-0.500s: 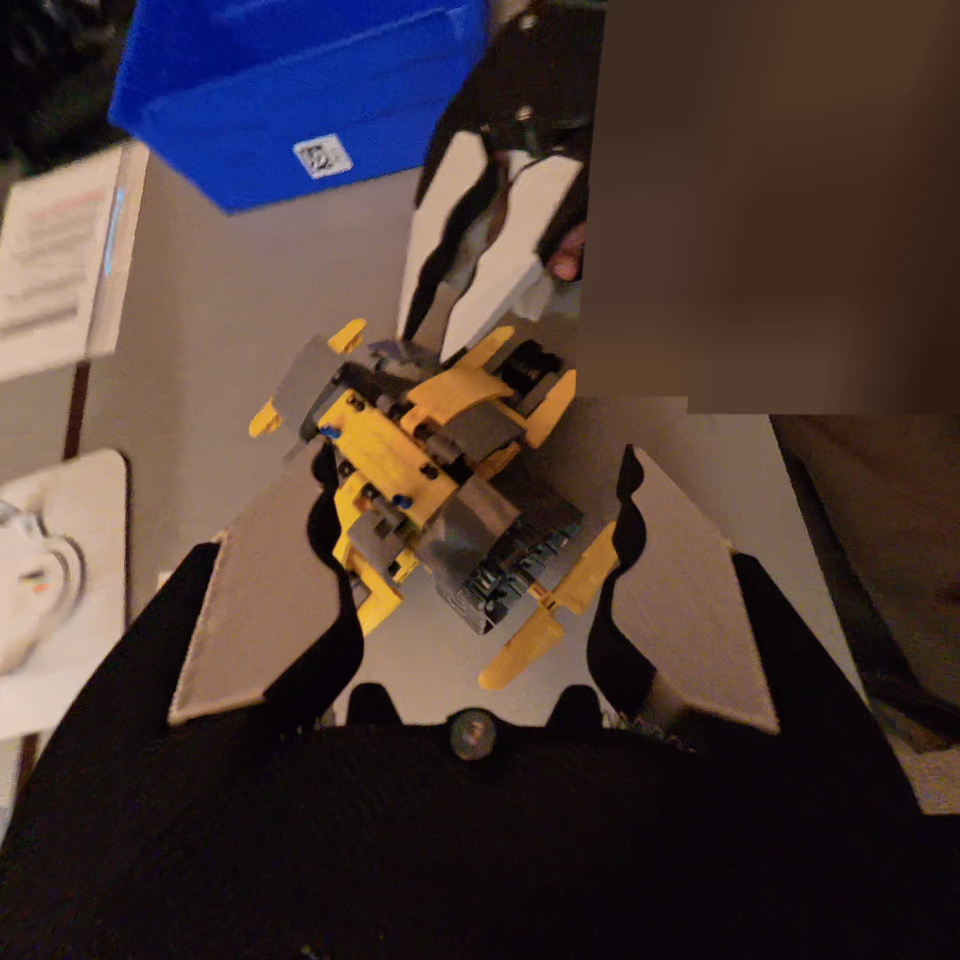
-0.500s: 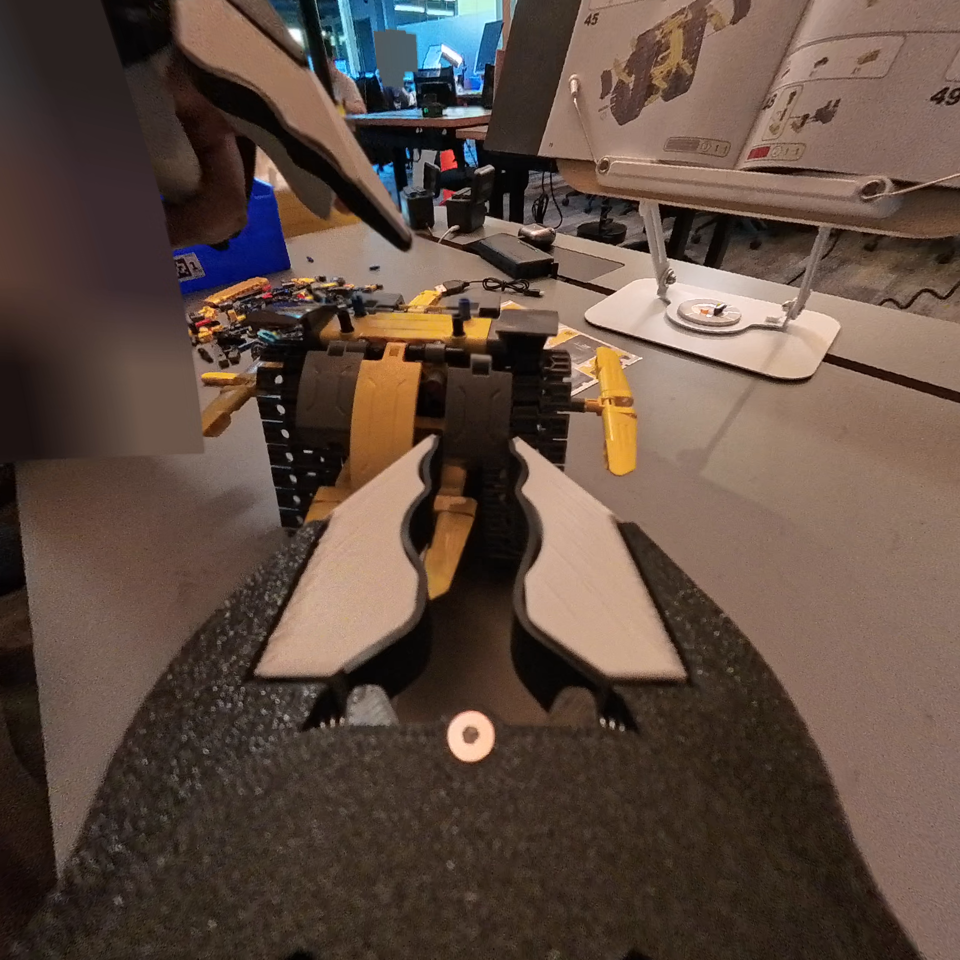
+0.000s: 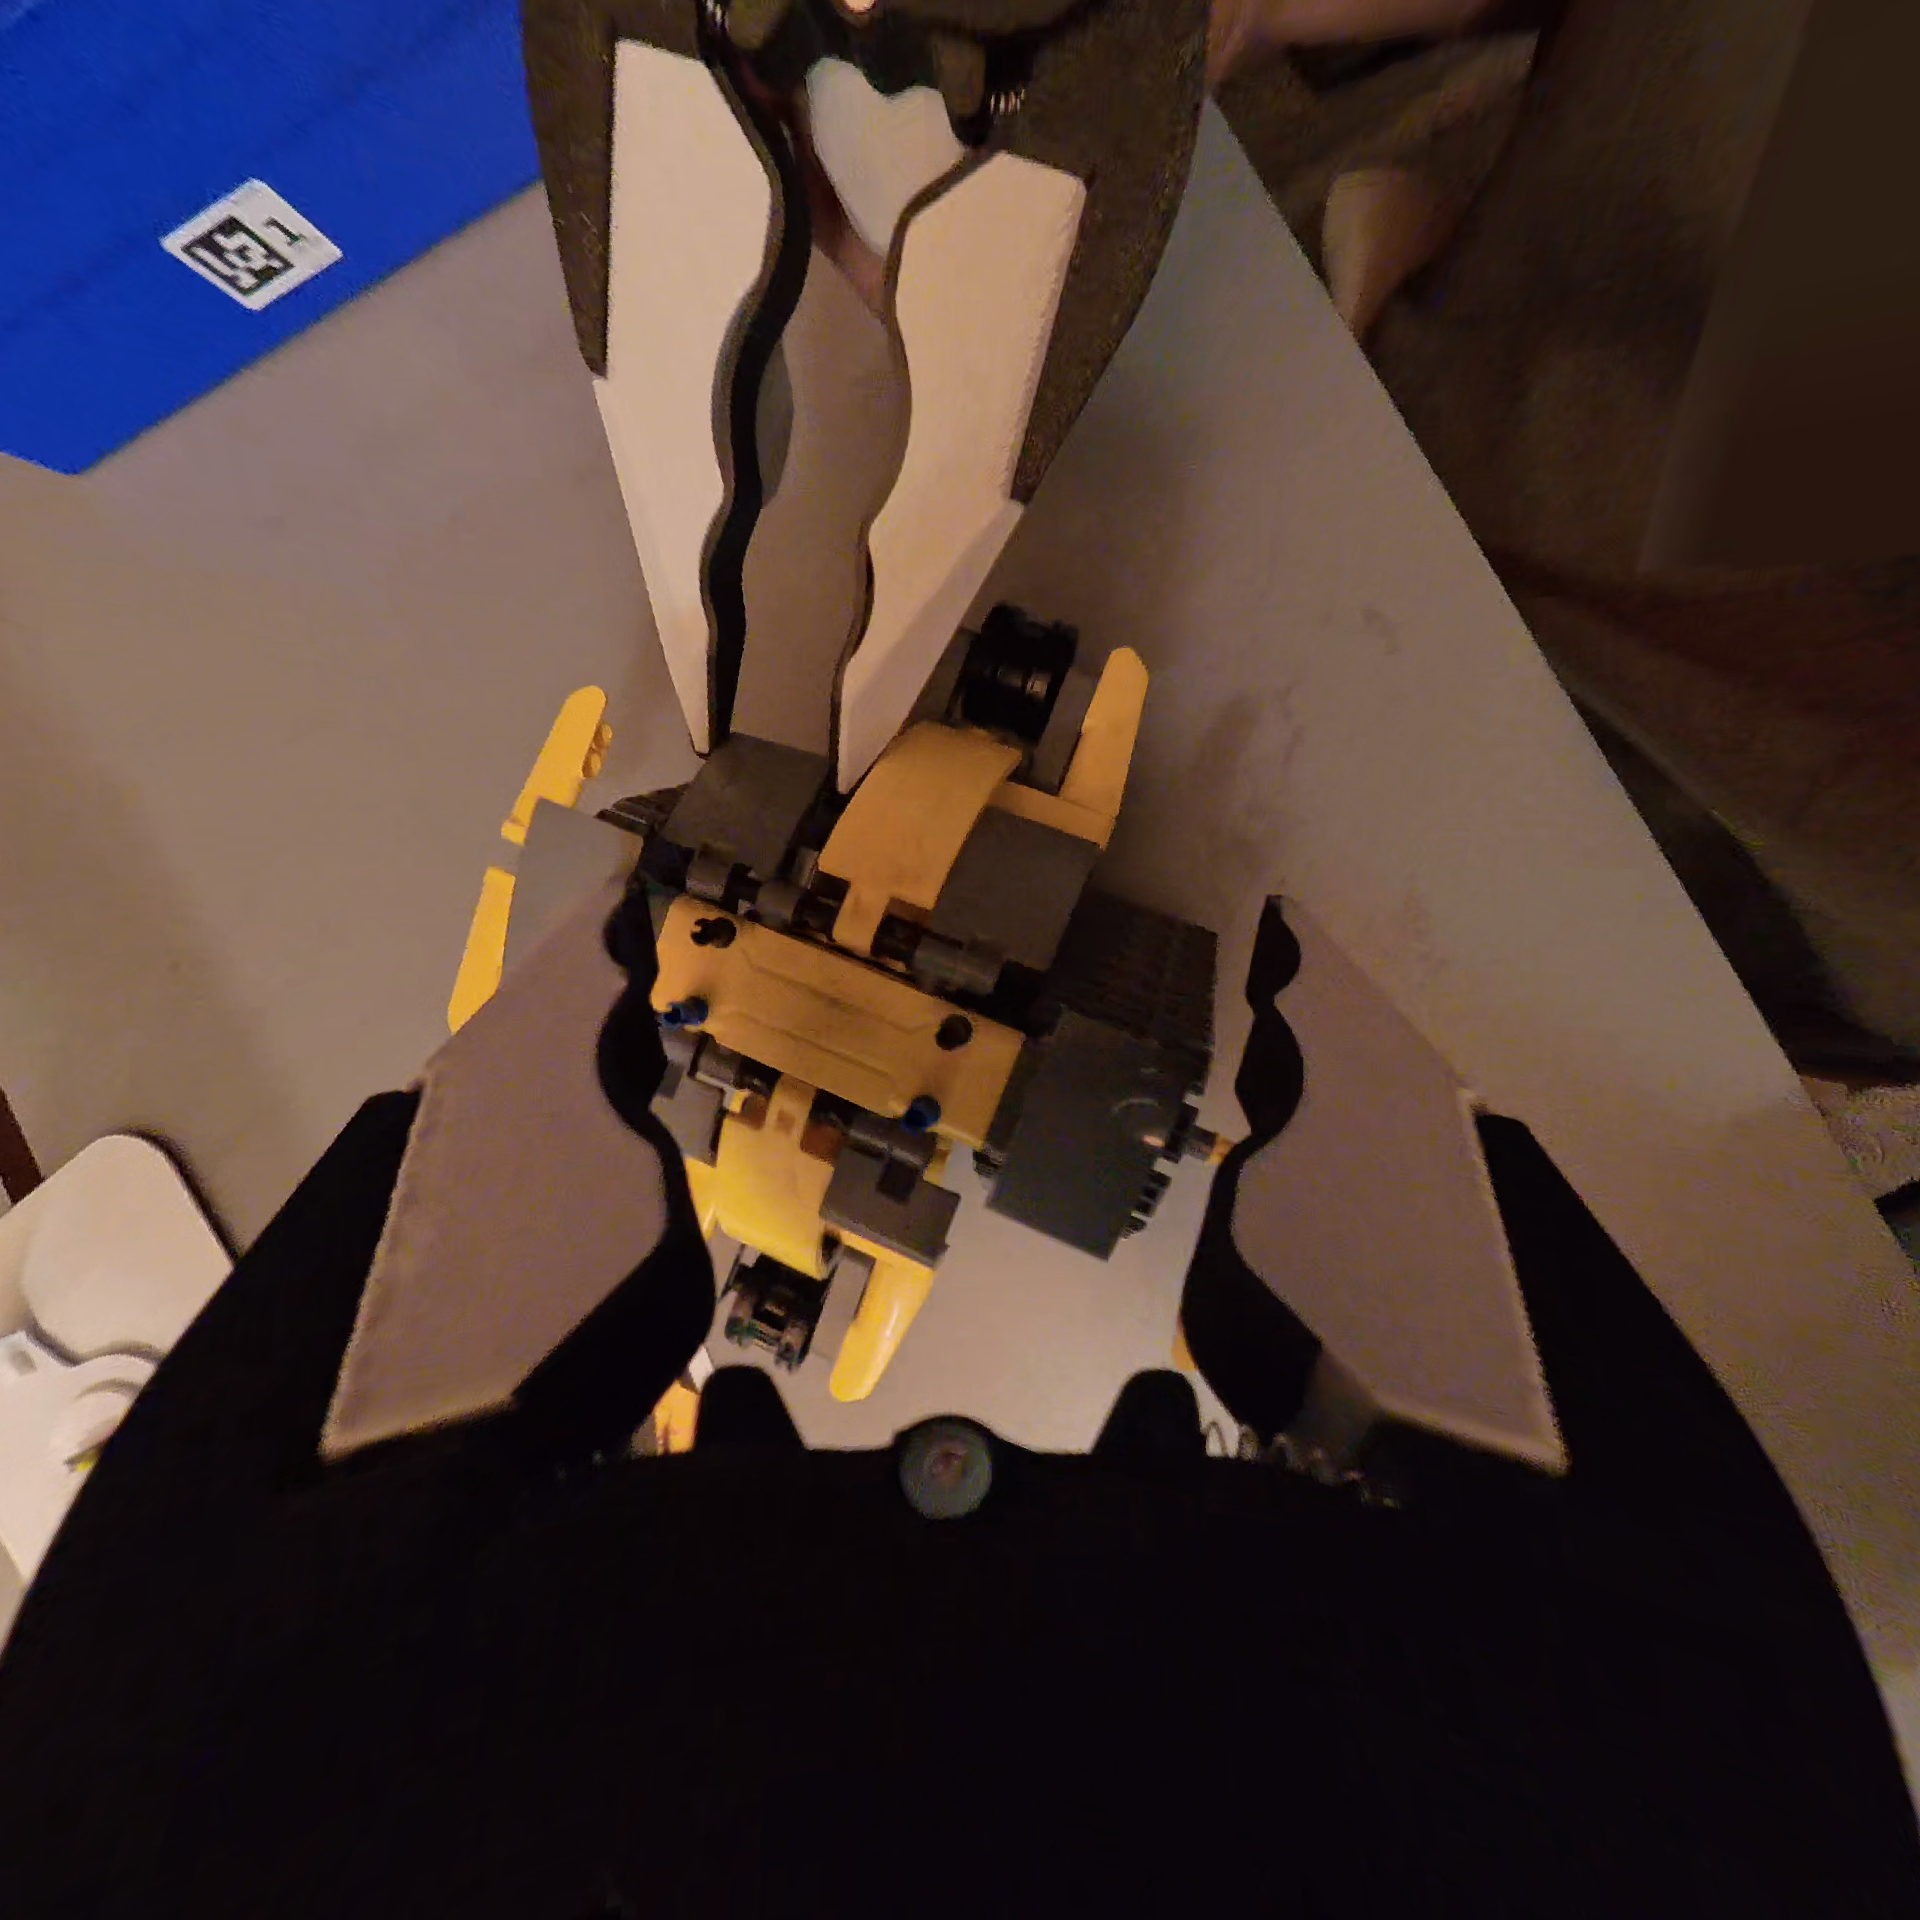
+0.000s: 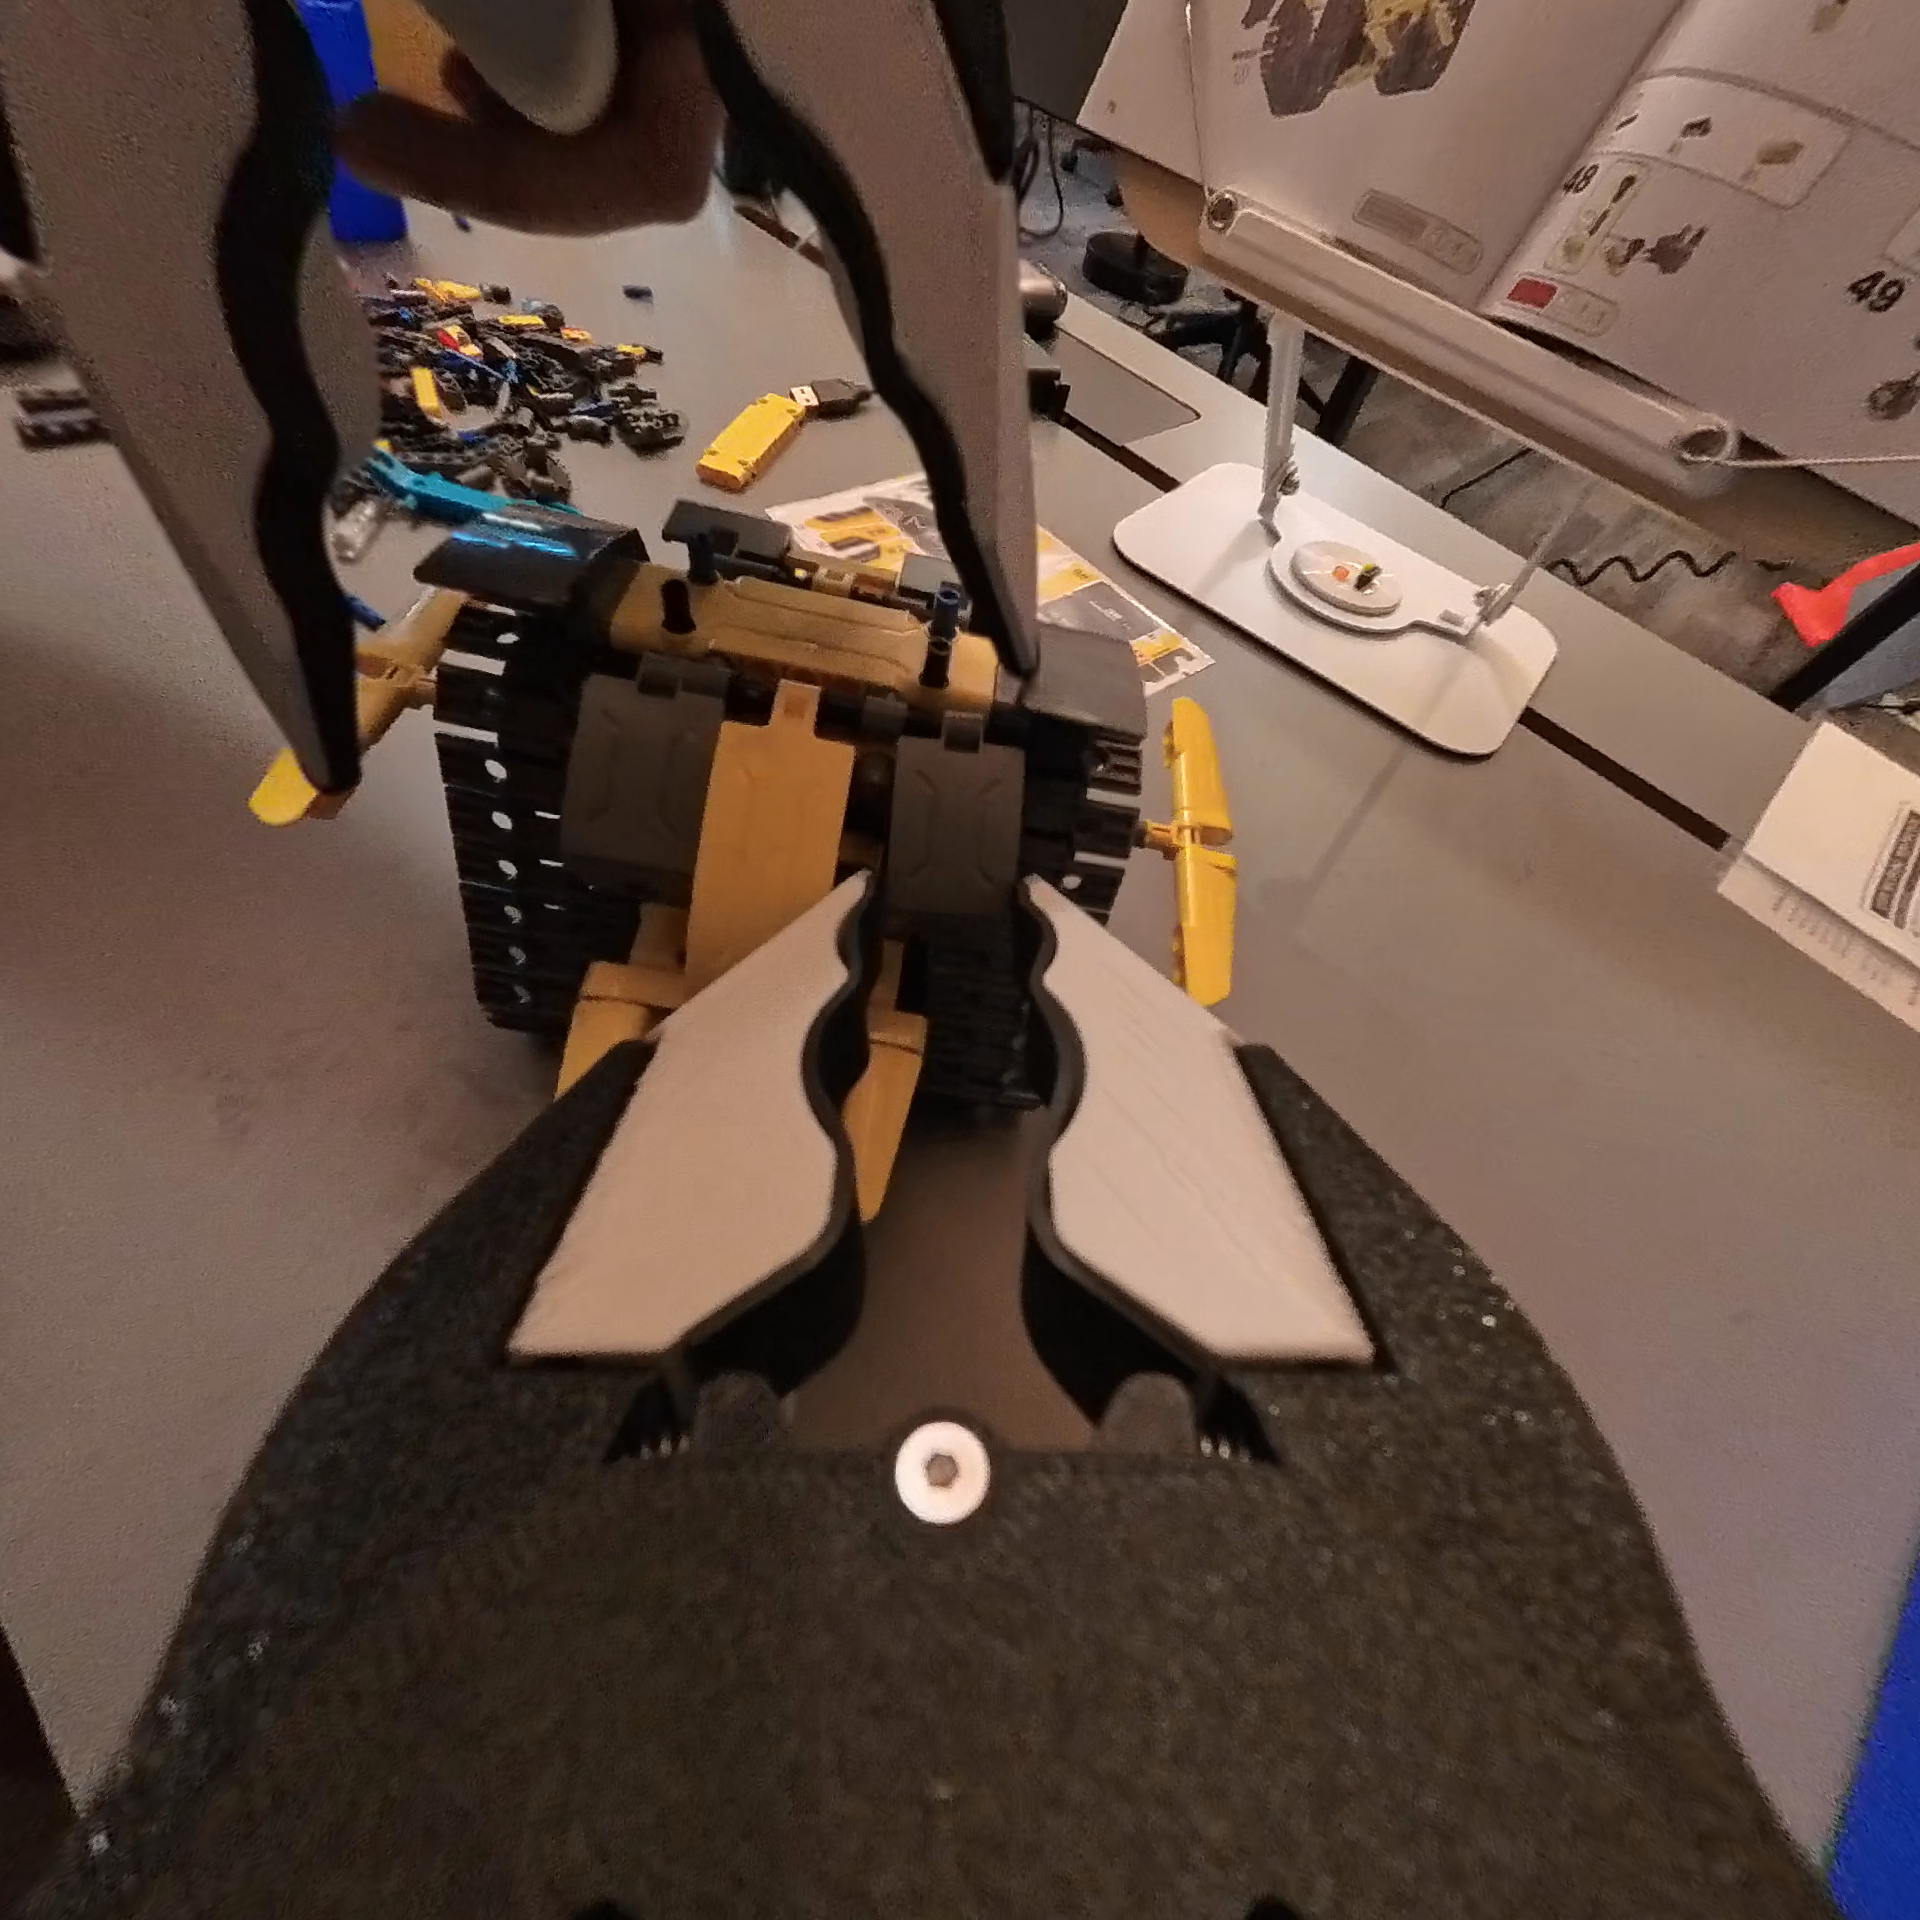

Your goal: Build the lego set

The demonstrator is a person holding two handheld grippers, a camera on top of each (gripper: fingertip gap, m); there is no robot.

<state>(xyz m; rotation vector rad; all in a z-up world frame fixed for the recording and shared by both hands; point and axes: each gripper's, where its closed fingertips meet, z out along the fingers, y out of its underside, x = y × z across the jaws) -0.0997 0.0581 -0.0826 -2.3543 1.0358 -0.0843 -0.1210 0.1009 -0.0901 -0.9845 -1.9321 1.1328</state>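
Note:
A yellow and dark grey brick-built tracked model [image 3: 842, 1018] stands on the grey table [image 3: 260, 675], and it also shows in the right wrist view [image 4: 769, 790]. My left gripper [image 3: 945, 925] is open and comes down over the model, with a finger on each side of its body. In the right wrist view the left gripper [image 4: 665, 717] has one fingertip [image 4: 1013, 655] touching the model's top right dark fender. My right gripper [image 4: 945, 883] is shut on a dark grey panel [image 4: 951, 821] at the model's near end. It enters the left wrist view from the top [image 3: 774, 753].
A blue bin [image 3: 156, 208] stands at the back of the table. A pile of loose pieces [image 4: 499, 416], a yellow block with a cable [image 4: 748, 442] and a leaflet [image 4: 1101, 613] lie behind the model. An open booklet [image 4: 1558, 156] sits on a white stand [image 4: 1340, 623]. The table edge [image 3: 1507, 644] runs close beside the model.
My left gripper has come down and closer over the model, so its fingers now straddle the body. My right gripper keeps the same grip on the grey panel.

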